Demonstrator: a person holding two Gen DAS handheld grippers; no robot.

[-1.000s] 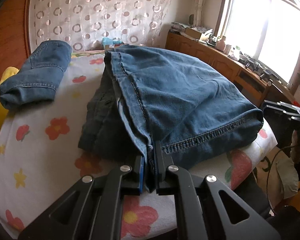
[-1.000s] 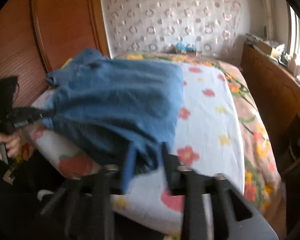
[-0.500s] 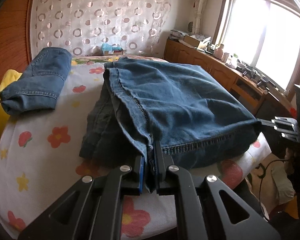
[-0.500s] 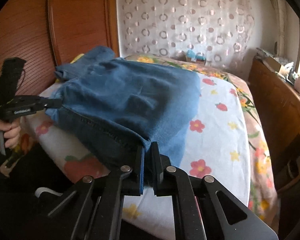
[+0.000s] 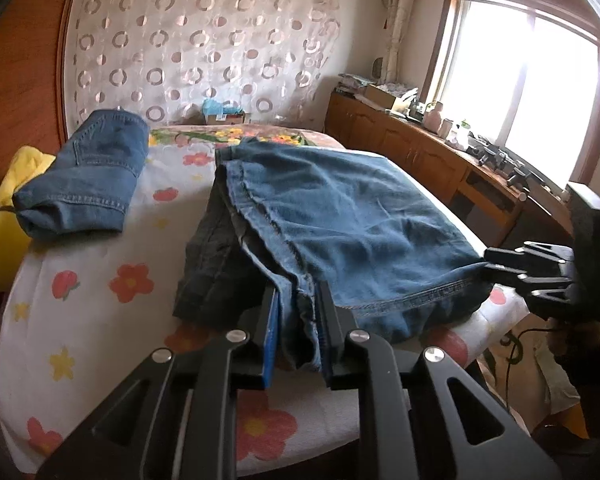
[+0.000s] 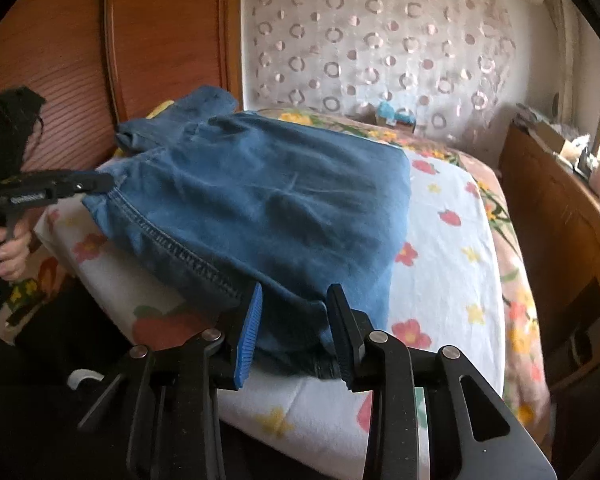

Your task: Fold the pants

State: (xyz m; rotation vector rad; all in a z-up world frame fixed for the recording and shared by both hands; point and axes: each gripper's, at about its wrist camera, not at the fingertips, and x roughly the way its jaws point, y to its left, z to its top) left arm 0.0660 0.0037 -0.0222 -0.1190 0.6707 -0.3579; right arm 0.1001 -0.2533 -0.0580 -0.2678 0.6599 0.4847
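Blue jeans [image 5: 340,224] lie folded on the flowered bed sheet [image 5: 100,264], hem toward me. My left gripper [image 5: 298,334] is open, its jaws apart around the hem's left corner. My right gripper [image 6: 294,330] is open too, jaws apart around the hem's right corner of the jeans [image 6: 268,208]. Each gripper shows in the other's view: the right one [image 5: 540,272] at the hem's far end, the left one [image 6: 60,190] held by a hand. The denim rests loosely between the pads.
A second folded pair of jeans [image 5: 88,180] lies at the back left beside a yellow cushion [image 5: 8,216]. A wooden headboard [image 6: 160,40] stands left, a wooden cabinet [image 5: 420,152] along the window side. A curtain [image 5: 204,40] hangs behind the bed.
Both grippers were shut on the hem corners half a second ago; both have now opened. The jeans have settled lower and flatter on the bed.
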